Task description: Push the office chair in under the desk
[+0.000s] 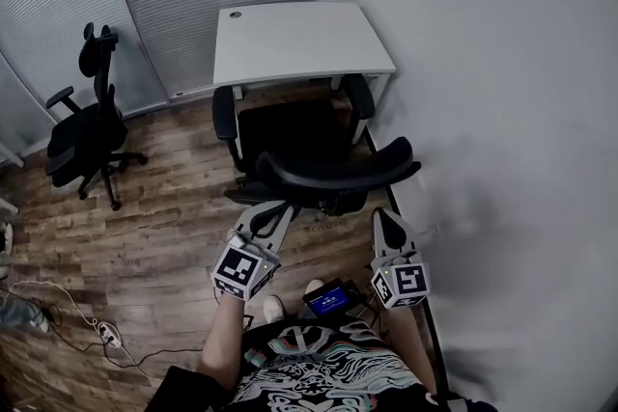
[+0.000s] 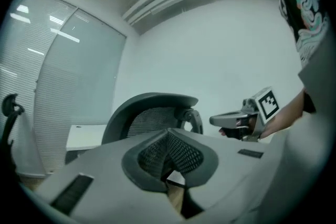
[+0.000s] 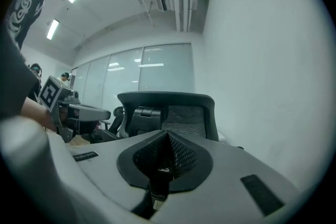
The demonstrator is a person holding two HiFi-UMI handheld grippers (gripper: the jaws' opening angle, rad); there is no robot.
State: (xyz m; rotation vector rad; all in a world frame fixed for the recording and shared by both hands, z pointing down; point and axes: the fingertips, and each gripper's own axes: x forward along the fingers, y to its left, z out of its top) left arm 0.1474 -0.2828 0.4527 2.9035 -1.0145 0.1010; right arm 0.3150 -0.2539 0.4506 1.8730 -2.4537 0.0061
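Observation:
The black office chair point(image 1: 333, 171) stands in front of the white desk point(image 1: 299, 39), its seat partly under the desk's front edge and its curved mesh backrest toward me. My left gripper point(image 1: 281, 210) is shut and empty, its tips just behind the backrest's left part. My right gripper point(image 1: 385, 217) is also shut and empty, close behind the backrest's right end. In the left gripper view the closed jaws point(image 2: 169, 134) point at the backrest point(image 2: 152, 113), with the right gripper point(image 2: 223, 120) alongside. The right gripper view shows its closed jaws point(image 3: 168, 136) before the backrest point(image 3: 184, 113). Contact cannot be told.
A white wall point(image 1: 502, 111) runs close along the right of the chair and desk. A second black chair point(image 1: 92, 125) stands at the left by the blinds. Cables and a power strip point(image 1: 106, 335) lie on the wood floor at lower left.

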